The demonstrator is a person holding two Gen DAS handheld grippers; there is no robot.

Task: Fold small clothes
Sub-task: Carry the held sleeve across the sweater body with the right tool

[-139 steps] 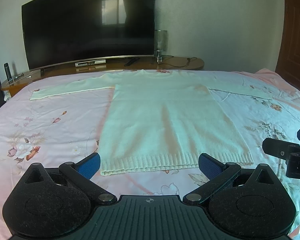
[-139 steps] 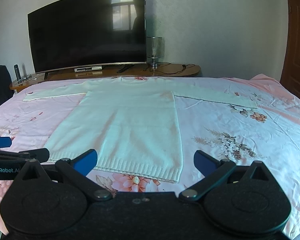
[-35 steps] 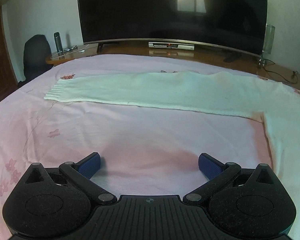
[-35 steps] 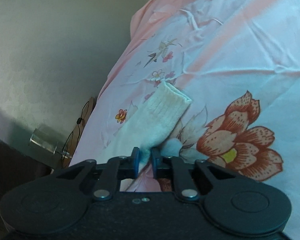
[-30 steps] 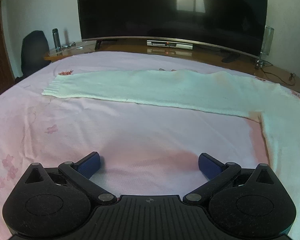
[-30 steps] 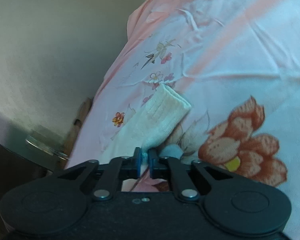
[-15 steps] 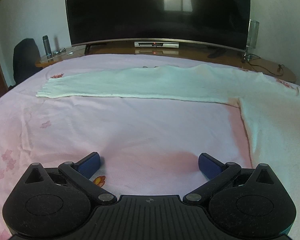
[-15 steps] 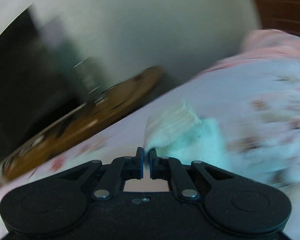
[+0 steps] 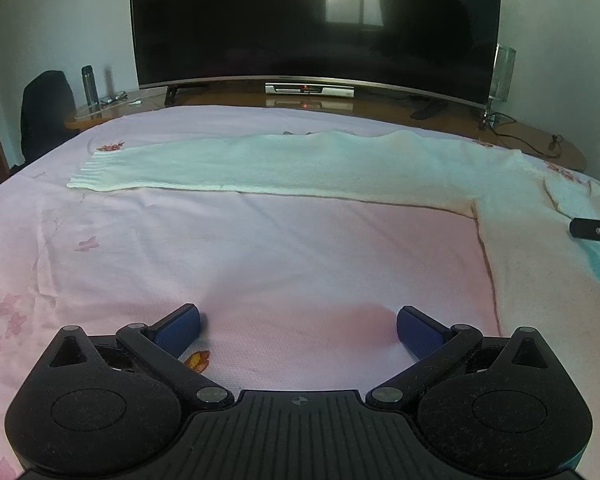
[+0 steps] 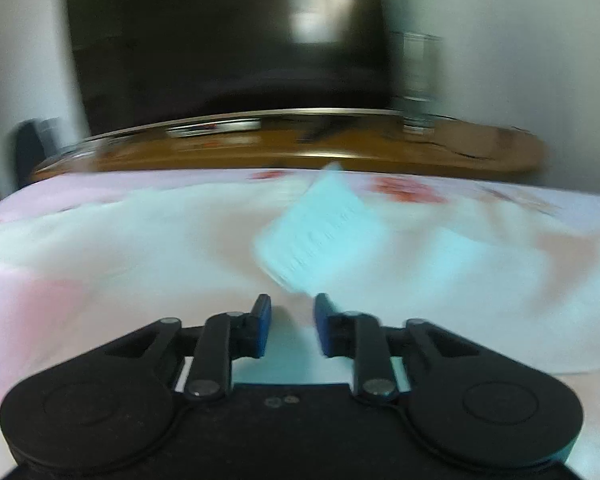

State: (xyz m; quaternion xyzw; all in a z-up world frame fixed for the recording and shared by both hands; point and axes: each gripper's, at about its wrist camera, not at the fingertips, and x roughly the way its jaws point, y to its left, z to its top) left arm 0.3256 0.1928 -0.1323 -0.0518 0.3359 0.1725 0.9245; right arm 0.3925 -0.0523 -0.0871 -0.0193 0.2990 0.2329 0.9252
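White sweater cuff (image 10: pixel 320 232) just beyond right fingers (image 10: pixel 262 322)

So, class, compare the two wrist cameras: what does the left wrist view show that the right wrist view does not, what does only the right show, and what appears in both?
Only the left wrist view: the sweater's left sleeve laid out flat to its ribbed cuff, a dark bottle on the wooden stand, and the left hand-held gripper wide open over bare sheet.

Only the right wrist view, which is blurred: the right sleeve's cuff folded across the sweater body, just ahead of the right hand-held gripper, jaws parted.

Both: the pale sweater, pink floral bedsheet and large television.
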